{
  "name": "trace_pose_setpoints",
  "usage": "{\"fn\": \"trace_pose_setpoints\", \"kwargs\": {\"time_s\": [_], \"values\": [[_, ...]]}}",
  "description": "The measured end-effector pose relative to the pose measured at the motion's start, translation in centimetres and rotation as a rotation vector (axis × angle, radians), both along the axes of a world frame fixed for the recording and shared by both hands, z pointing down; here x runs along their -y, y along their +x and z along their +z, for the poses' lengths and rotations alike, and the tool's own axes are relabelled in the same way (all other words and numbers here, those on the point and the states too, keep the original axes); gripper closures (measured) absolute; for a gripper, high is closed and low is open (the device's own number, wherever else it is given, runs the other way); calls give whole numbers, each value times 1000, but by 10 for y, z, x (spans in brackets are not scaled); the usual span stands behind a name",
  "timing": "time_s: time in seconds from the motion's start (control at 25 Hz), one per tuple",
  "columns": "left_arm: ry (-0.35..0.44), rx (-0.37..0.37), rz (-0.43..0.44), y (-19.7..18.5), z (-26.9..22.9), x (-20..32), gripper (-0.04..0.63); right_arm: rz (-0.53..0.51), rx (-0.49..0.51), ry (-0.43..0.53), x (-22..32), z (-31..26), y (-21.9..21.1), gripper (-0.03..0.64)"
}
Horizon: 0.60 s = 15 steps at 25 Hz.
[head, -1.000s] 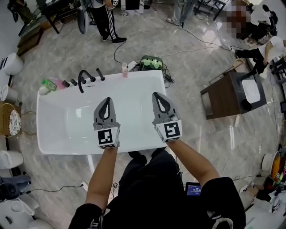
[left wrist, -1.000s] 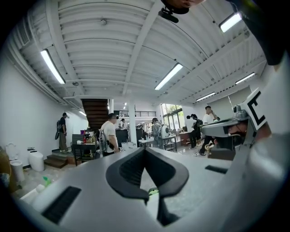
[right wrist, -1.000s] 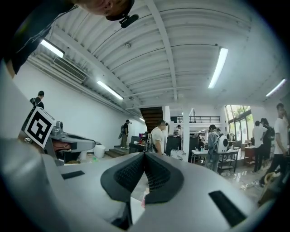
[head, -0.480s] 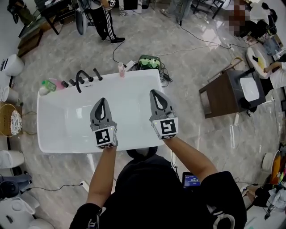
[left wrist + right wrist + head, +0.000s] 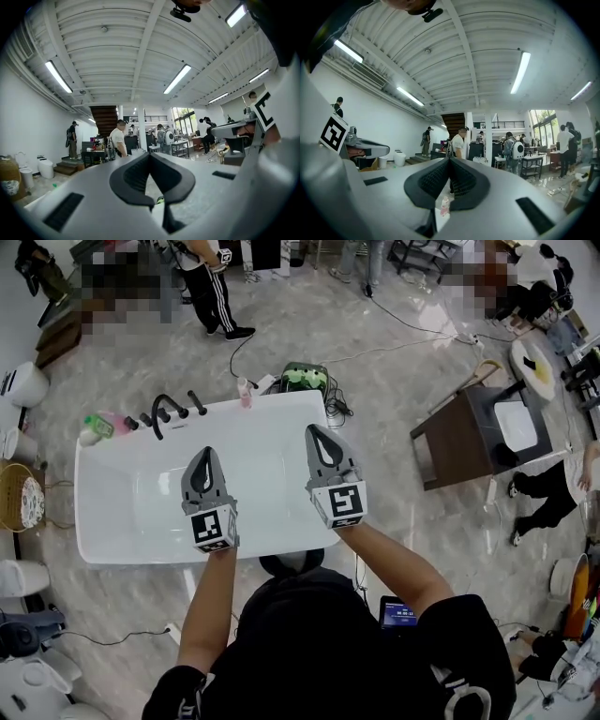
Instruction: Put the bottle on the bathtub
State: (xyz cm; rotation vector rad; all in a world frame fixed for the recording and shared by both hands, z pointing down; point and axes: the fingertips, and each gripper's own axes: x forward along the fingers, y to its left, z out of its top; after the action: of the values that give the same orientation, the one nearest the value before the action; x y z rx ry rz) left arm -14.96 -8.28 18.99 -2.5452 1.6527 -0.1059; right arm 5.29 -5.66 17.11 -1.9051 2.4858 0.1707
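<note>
Head view | bottle [image 5: 246,393] upright on bathtub [image 5: 112,554] rim (pink)

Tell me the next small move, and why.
Probably draw both grippers back from the tub. The left gripper and right gripper are shut and empty, and the pink bottle already stands upright on the far rim, so nothing seems left to place.

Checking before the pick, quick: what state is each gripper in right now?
Left gripper: shut, holding nothing.
Right gripper: shut, holding nothing.
</note>
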Motion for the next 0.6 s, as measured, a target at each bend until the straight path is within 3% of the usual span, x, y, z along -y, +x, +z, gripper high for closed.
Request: {"fn": "trace_pose_setpoints", "kwargs": {"time_s": [0.6], "values": [[7, 4, 7, 5, -9, -23, 587, -29, 5, 18, -18, -13, 0, 606]]}}
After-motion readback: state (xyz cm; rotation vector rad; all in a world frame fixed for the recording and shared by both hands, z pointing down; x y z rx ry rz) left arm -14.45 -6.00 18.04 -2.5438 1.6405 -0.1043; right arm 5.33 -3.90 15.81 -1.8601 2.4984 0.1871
